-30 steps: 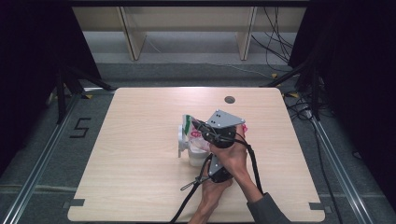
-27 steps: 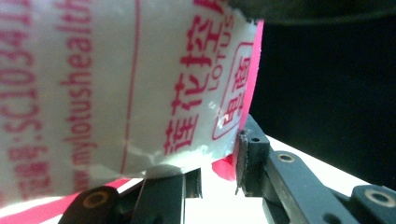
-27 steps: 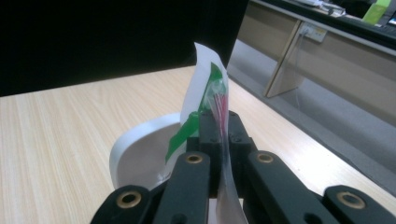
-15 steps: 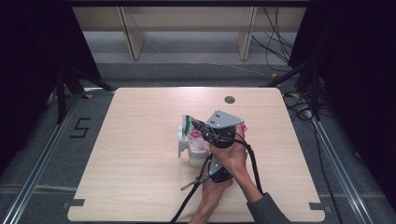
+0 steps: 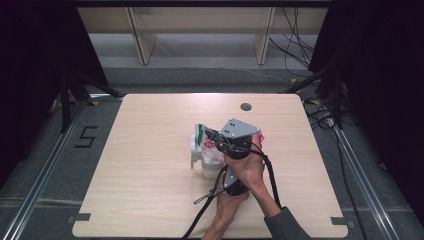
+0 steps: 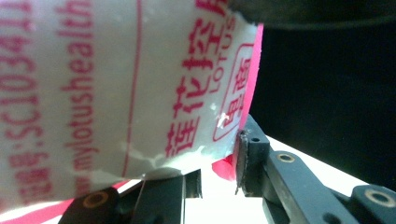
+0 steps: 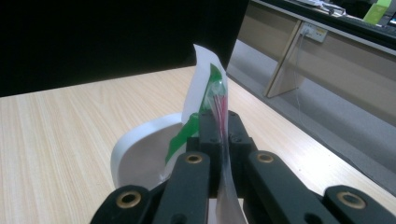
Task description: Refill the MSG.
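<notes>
Nothing has shifted between the earlier high views and now: both hands sit in the same spot at the middle of the table (image 5: 150, 200), so I read this as a pause mid-pour, or just before it. My right gripper (image 7: 219, 122) has its jaws pinched tight on the top edge of the packet (image 7: 205, 88), holding it upright over the white cup (image 7: 135, 158). My left gripper (image 6: 217, 179) has its jaws set around the lower corner of that same packet (image 6: 116, 93) (red print, pink edge); one pad touches the edge, but I cannot tell whether they squeeze it. With the grip steady, I judge tipping or tearing comes next.
</notes>
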Demonstrator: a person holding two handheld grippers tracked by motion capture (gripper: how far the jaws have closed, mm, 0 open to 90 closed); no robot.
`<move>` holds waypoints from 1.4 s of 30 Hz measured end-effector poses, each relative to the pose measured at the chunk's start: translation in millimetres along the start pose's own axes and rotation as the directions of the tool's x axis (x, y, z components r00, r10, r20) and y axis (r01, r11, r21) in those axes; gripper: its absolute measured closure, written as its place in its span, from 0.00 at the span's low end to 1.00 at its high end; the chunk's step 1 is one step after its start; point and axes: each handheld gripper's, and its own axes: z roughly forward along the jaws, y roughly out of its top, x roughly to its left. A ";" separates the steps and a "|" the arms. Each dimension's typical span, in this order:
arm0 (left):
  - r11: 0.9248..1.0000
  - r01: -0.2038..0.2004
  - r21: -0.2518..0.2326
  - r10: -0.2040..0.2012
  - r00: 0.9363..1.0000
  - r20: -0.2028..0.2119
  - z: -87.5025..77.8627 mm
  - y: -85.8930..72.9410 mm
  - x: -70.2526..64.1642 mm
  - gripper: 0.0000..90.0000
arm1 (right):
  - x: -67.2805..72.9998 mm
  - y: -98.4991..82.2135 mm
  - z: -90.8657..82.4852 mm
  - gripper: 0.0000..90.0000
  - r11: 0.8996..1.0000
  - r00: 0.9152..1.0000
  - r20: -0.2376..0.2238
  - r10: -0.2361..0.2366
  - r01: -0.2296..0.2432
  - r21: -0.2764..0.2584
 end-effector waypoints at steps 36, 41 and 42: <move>1.000 -0.004 0.017 0.004 1.000 -0.007 -1.7 0.1 1.2 0.83 | 0.9 -1.1 4.0 0.99 1.000 1.000 0.003 -0.019 0.019 -0.004; 1.000 0.008 -0.011 -0.008 1.000 0.018 1.5 -1.7 1.6 0.83 | 1.2 -1.6 4.2 0.99 1.000 1.000 0.013 -0.017 0.017 0.000; 1.000 0.015 -0.016 -0.015 1.000 0.024 1.8 -2.0 1.6 0.83 | 1.4 -2.4 5.1 0.99 1.000 1.000 0.016 -0.005 0.005 -0.001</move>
